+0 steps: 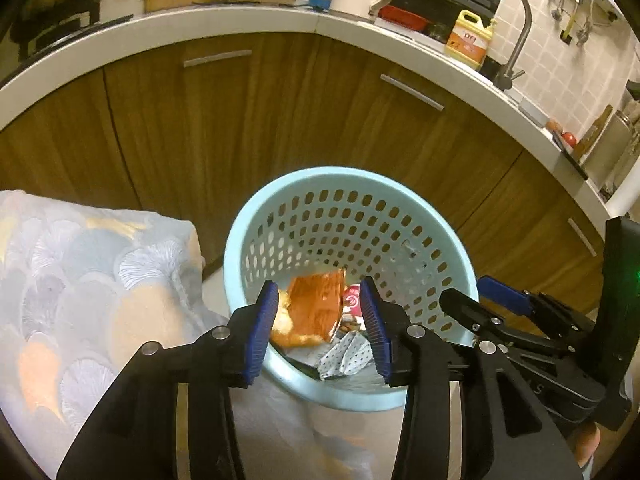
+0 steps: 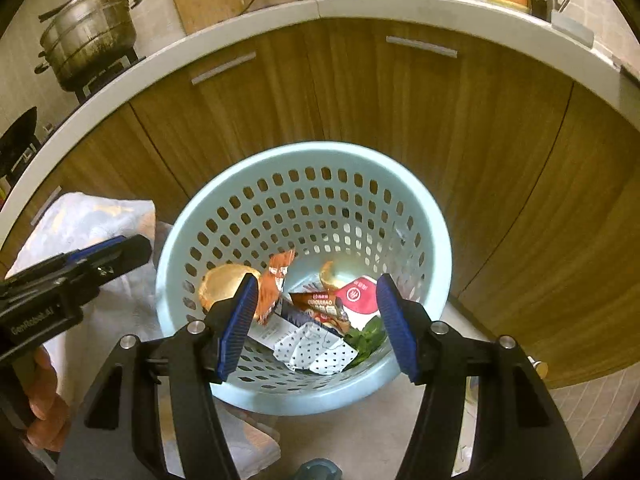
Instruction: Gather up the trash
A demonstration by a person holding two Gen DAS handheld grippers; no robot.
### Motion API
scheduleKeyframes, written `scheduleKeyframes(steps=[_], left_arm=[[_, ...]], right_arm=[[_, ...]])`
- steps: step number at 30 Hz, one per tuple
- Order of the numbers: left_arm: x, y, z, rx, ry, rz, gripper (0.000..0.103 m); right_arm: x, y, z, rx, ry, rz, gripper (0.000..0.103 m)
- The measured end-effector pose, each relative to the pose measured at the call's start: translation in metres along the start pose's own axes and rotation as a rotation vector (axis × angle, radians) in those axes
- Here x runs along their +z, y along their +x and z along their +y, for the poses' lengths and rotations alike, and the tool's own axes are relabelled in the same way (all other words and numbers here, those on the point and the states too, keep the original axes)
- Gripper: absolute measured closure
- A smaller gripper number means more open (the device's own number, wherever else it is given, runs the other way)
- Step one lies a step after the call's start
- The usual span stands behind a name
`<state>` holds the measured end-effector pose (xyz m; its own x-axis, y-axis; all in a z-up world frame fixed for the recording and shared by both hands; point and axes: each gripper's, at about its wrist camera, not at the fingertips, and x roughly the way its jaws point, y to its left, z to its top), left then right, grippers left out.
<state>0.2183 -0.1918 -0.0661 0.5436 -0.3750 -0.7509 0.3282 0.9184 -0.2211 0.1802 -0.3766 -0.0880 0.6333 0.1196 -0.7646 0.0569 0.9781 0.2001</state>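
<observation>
Both the left tongs (image 1: pixel 318 322) and the right tongs (image 2: pixel 314 322) hang released and empty over the blue basket (image 2: pixel 192 216) on the floor; the trash (image 2: pixel 320 312) lies inside; withdraw straight upward, I judge, clear of the rim.

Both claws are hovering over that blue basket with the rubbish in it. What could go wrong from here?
The orange wrapper looks to be mid-fall under the open left gripper; it might catch on the basket rim. The basket seems tilted against the patterned cloth, so a knock could tip it. The right gripper is close beside the left; they could bump.
</observation>
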Motion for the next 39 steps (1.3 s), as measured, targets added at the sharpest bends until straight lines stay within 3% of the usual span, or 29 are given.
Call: scheduleKeyframes(steps=[2,6,9,18,23,39], left_arm=[[-0.001,-0.007,-0.003,0.003,0.006,-0.018,0.062],[-0.006,-0.036,-0.008,0.022,0.017,-0.093,0.048],[-0.012,-0.061,-0.010,0.045,0.020,-0.155,0.046],[-0.049,-0.139,-0.005,0.218,-0.009,-0.374,0.029],[-0.067,-0.156,0.009,0.302,-0.043,-0.464,0.027],[-0.077,-0.170,0.012,0.330,-0.056,-0.491,0.017]], right_arm=[[0.001,-0.012,0.003,0.006,-0.009,-0.027,0.045],[0.003,-0.035,0.013,0.004,-0.035,-0.071,0.045],[0.003,-0.054,0.023,0.005,-0.056,-0.111,0.045],[-0.009,-0.103,0.051,-0.013,-0.102,-0.228,0.045],[-0.020,-0.117,0.065,-0.031,-0.119,-0.275,0.043],[-0.031,-0.122,0.085,-0.045,-0.109,-0.321,0.040]])
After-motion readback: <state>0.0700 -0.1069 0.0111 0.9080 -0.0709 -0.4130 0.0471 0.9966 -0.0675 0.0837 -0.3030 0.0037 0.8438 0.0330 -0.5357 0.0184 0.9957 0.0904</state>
